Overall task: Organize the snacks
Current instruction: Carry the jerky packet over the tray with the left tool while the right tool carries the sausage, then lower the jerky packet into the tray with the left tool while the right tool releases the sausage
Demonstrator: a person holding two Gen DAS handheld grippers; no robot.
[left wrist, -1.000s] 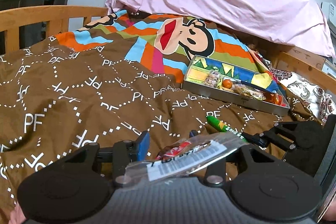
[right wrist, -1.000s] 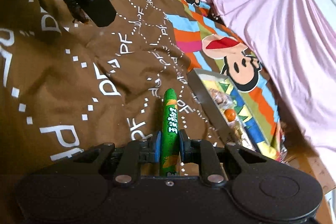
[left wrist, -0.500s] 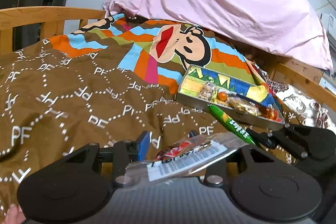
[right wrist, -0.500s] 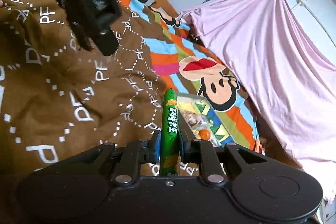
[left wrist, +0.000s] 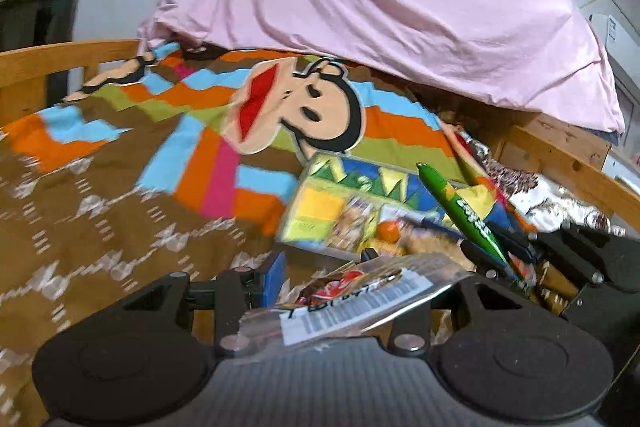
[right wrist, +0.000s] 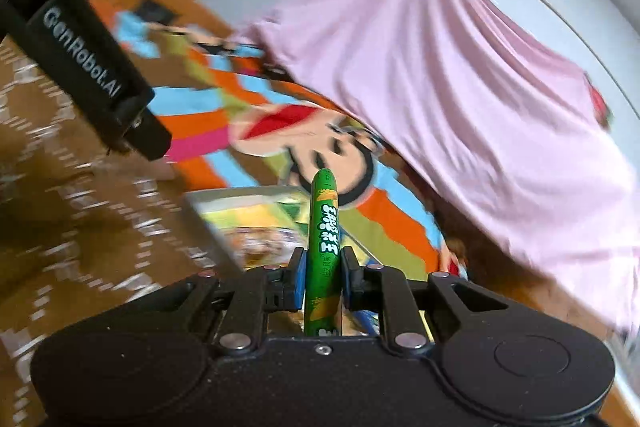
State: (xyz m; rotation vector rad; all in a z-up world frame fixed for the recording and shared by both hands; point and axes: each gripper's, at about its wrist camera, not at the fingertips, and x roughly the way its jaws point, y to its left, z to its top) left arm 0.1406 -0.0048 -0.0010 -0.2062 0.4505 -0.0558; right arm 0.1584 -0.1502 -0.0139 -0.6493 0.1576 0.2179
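Our right tool (right wrist: pixel 323 281) pinches a green snack stick (right wrist: pixel 325 227), its long side pointing ahead over the snack tin (right wrist: pixel 256 205) on the bed. Our left tool (left wrist: pixel 320 279) pinches a clear snack packet (left wrist: pixel 352 301), just behind the tin.

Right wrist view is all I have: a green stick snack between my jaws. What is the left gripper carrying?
Observer: The left gripper is shut on a clear snack packet with a barcode label and something red inside.
Operator: Is anything already in the tin tray?
Observer: Yes. The left wrist view shows a small orange round item and some wrapped snacks lying in the tin tray; blur hides what they are.
Operator: Where is my green stick snack relative to that tray?
Observer: From the left, the green stick snack, gripped by the right gripper, shows in front of the tray's right part, tip pointing up and away.
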